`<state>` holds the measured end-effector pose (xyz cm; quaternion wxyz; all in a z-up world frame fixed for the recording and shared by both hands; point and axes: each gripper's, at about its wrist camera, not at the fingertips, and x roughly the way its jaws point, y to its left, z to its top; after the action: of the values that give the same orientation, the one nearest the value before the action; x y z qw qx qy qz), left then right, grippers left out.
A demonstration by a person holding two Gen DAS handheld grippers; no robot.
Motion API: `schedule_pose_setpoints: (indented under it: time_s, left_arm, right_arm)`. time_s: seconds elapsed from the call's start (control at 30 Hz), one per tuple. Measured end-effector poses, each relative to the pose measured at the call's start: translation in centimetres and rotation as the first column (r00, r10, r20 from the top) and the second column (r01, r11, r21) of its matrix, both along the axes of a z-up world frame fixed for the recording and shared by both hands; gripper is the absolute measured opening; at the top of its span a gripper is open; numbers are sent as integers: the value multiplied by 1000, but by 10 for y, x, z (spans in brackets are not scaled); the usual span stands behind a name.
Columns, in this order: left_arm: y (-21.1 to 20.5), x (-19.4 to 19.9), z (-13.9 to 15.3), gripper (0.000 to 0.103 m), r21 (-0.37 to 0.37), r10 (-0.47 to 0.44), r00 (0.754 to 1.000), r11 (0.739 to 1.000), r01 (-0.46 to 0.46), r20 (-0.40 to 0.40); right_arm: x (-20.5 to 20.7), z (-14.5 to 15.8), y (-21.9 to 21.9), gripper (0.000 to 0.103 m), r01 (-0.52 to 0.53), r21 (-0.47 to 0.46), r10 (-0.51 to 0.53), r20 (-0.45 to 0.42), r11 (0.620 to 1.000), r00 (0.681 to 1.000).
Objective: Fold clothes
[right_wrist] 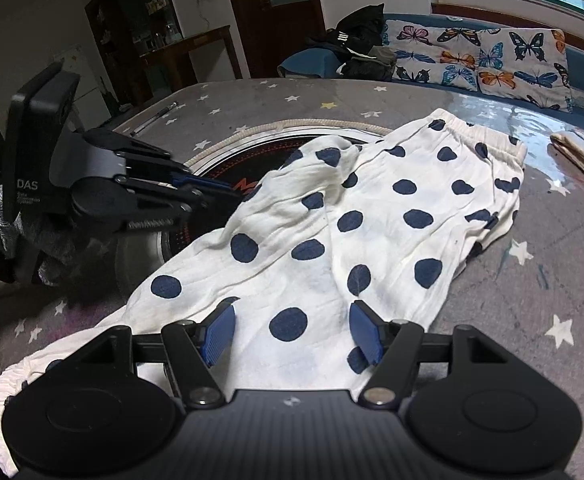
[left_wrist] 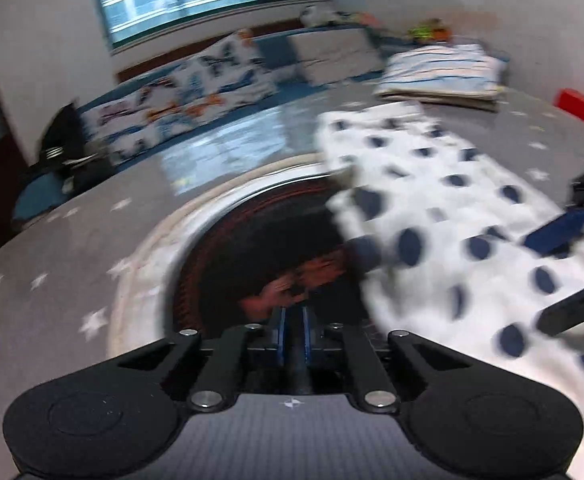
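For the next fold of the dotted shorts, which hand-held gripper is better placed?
Probably the right hand-held gripper: open, directly over the dotted shorts. The left hand-held gripper is shut at their edge, apparently empty.

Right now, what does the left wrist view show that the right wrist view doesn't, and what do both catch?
Only the left wrist view: the red box at the far right and the left tool with its pads nearly together and no cloth visible between them. Only the right wrist view: the dark cabinet, the pen on the star-print cover, and the right tool open over the fabric. Both: the polka-dot garment, the butterfly cushions and the folded striped stack.
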<state>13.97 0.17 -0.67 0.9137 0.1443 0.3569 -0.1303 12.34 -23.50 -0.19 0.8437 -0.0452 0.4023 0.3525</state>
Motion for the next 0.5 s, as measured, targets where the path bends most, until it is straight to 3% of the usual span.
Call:
schedule_pose_setpoints:
  time_s: [0.2,0.27,0.33,0.47,0.5]
  left_arm:
    - [31,-27,20,14,-128,68,995,989,-77,-71]
    - [37,-45,29,29,-215,62,992,973,-85,-111]
    - [37,-66,37,52,-271,55,989,958,-92,-138]
    - [31,-116,47,59,-392,3,981,916,-81,-195]
    - [28,-126,48,65,-413,-12,977,907,-79,-212]
  right_arm:
    - [0,1,-5,65,40,20,-40,-8,999,999]
    - [-3,4,-7,65,52,10,-52,2,999,999]
    - [-6,6,-9,65,66,-4,-66,10,998,998]
    - [-8,8,-19,64,112,-25,-112,19,993,994]
    - [-9,8,-22,64,125,-27,-124,21,992,992]
